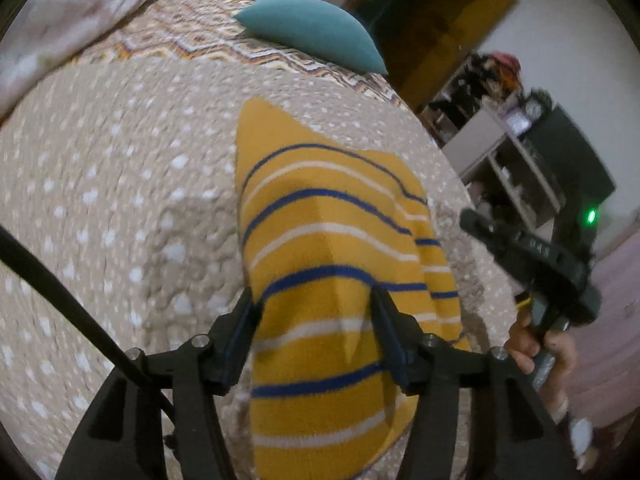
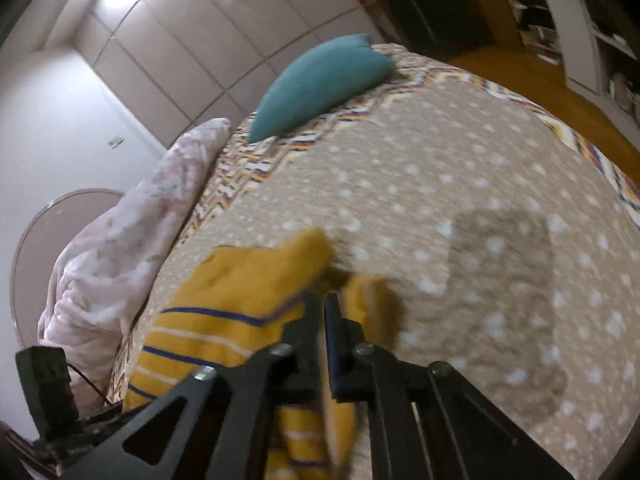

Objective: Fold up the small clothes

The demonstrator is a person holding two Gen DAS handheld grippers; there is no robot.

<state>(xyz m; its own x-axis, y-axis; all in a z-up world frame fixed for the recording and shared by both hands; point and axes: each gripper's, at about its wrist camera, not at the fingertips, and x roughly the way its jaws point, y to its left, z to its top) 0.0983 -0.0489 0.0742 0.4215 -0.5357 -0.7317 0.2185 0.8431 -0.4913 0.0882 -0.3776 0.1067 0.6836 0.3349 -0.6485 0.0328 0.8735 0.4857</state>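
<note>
A small mustard-yellow garment with blue and white stripes (image 1: 332, 248) lies on the beige dotted bedspread (image 1: 120, 184). My left gripper (image 1: 316, 304) is open, its fingers spread over the near part of the garment. My right gripper (image 2: 322, 300) is shut on the edge of the same garment (image 2: 240, 292), lifting a fold of it; the picture is blurred by motion. The right gripper with the hand holding it also shows at the right of the left wrist view (image 1: 532, 272).
A teal cushion (image 1: 312, 36) lies at the far side of the bed. A pale pink floral duvet (image 2: 128, 228) is bunched along the bed's left side. Shelving and a dark cabinet (image 1: 532, 152) stand beyond the bed's right edge.
</note>
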